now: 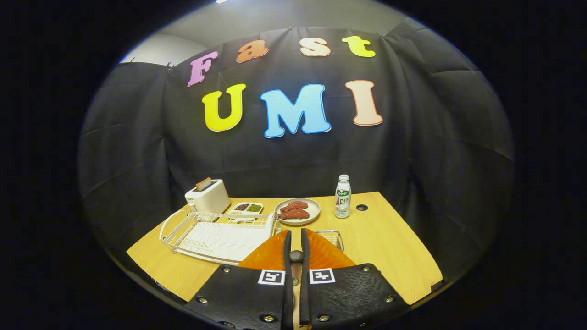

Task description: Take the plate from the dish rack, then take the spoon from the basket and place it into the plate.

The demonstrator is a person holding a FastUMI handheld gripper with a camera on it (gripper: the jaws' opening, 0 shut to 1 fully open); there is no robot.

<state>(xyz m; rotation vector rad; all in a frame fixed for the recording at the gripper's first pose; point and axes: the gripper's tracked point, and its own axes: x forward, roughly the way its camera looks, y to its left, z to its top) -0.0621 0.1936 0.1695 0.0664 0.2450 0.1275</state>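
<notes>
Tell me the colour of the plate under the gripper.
Orange plate, ribbed; clearest in the gripper view.

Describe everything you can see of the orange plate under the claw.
The orange plate looks translucent and ribbed, like plastic or glass, with a rounded rim. It lies flat on the wooden table, beside the white dish rack and in front of the wire basket. The claw reaches over its middle, fingers nearly together on a small dark rounded object, hiding much of the plate.
</notes>
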